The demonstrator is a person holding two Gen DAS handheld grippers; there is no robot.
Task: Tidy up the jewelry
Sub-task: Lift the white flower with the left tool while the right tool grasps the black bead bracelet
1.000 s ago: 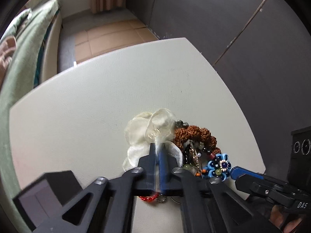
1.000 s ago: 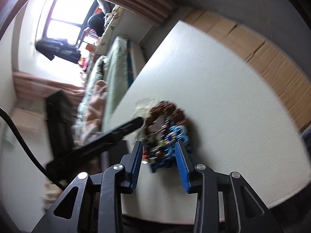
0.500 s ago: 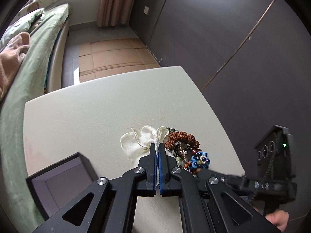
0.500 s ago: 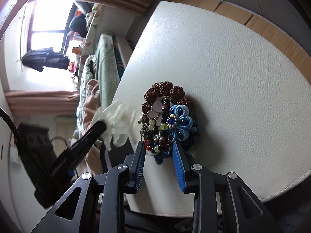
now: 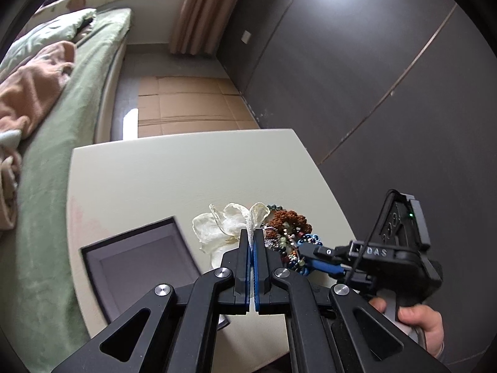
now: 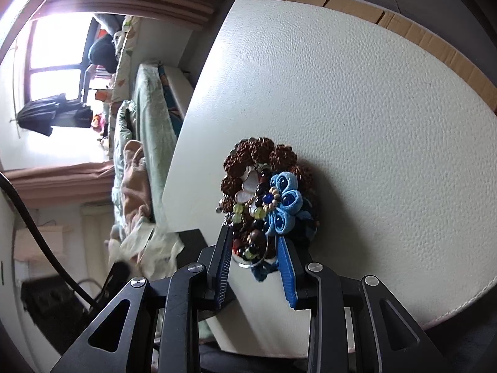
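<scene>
The left hand-held gripper (image 5: 251, 238) is pinching the cream fabric flower (image 5: 226, 225) shut, lifting it beside the open box (image 5: 136, 267). The right hand-held gripper (image 6: 256, 267), jaws spread, is straddling the jewelry pile (image 6: 264, 199) near the tabletop's (image 6: 372, 124) near edge; it should be pinning the pile so the flower is coming free without dragging beads.

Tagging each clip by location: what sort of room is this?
Most likely a bedroom at home: a bed with green bedding beside the white table, curtains and a window.
</scene>
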